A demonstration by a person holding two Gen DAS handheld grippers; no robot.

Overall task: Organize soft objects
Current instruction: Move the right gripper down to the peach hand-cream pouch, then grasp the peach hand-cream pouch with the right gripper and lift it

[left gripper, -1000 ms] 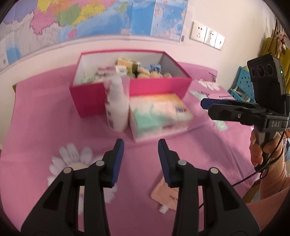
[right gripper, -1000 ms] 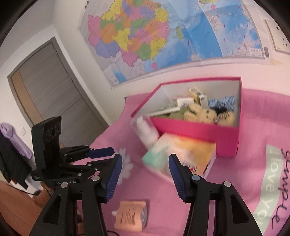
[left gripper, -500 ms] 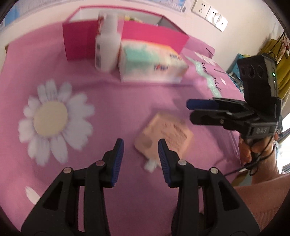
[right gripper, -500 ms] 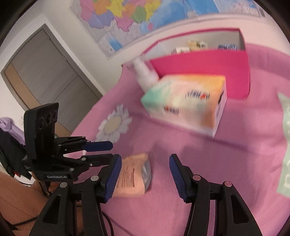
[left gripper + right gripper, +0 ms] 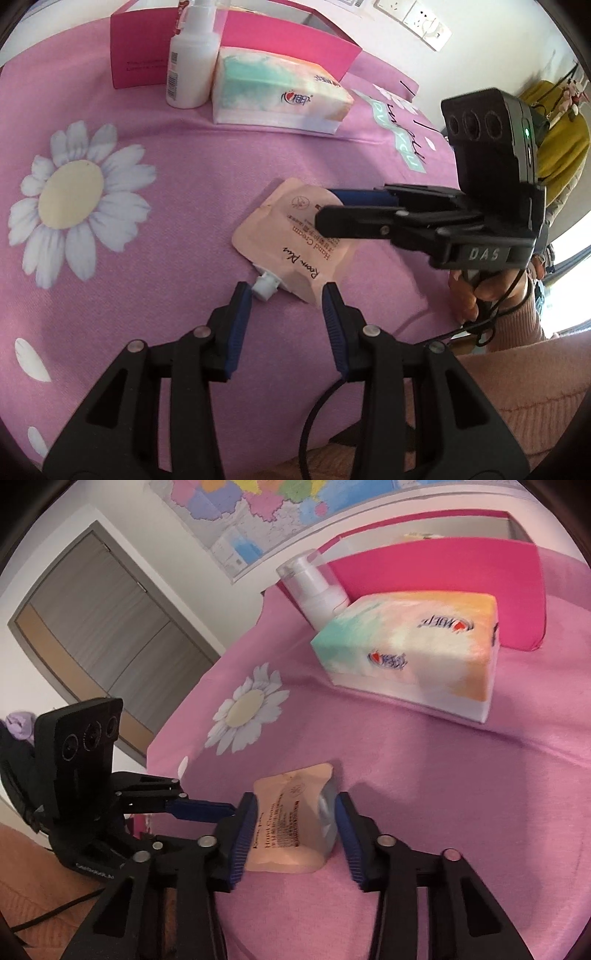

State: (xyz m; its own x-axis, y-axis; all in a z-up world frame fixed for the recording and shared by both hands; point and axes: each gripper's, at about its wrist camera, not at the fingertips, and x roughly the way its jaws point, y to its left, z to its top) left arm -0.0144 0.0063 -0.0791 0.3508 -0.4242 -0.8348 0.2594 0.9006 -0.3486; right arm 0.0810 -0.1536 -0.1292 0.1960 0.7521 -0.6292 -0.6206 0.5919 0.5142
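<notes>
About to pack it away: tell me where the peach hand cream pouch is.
The peach hand cream pouch lies flat on the pink flowered cloth, between the open jaws of the right gripper, in front of the pastel tissue pack.

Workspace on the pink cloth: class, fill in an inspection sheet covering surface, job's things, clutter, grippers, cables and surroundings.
Surface: pink daisy-print cloth.
Job's things: flat peach hand-cream pouch lying on the cloth; pastel soft tissue pack; open magenta cardboard box behind it.
Clutter: white plastic spray bottle, upright beside the pack.
Grippers: right hand-held gripper straddles the pouch, pads at its sides; left hand-held gripper open at the spout end.
Cables: black cable near the right hand.
Surroundings: wall map, grey door, wall sockets.
</notes>
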